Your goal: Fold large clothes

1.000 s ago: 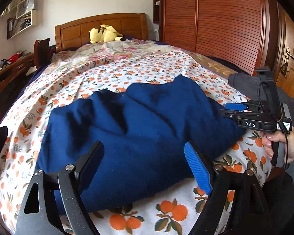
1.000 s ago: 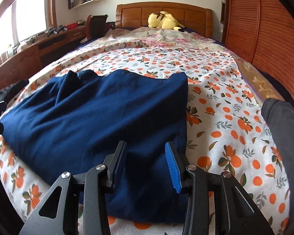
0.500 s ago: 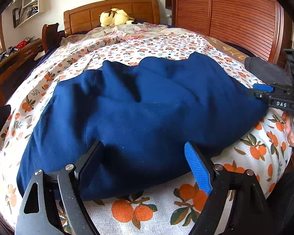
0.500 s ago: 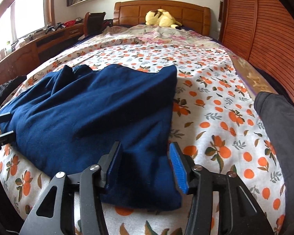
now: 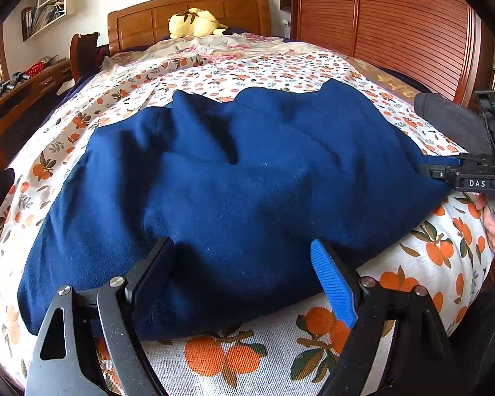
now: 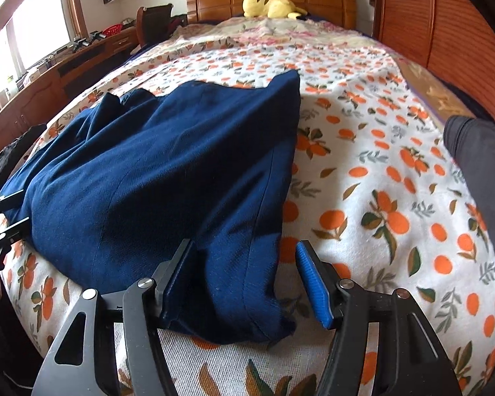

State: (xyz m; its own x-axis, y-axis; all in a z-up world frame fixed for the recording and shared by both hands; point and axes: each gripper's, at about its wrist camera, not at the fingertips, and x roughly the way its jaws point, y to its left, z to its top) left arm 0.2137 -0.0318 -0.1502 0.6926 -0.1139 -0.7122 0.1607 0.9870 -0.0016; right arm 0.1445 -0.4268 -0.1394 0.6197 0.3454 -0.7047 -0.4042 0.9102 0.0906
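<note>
- Navy cloth, a soft thick knit, is the blue garment (image 5: 234, 198); it lies on the orange-print bedspread (image 6: 379, 204), spread just ahead of both claws.
- It looks folded at least once, judging by its doubled edges, yet it is lumpy and creased; smoothing and further folds seem left.
- Left gripper (image 5: 244, 270) has its fingers spread wide, holding nothing, with the near hem between and below them.
- Right gripper (image 6: 244, 280) is also spread, straddling the frayed near corner without pinching it.
- Beyond the claws: a wooden headboard (image 5: 188, 19) with a yellow plush toy (image 5: 194, 26); right of them, a dark grey garment (image 6: 478, 165).
</note>
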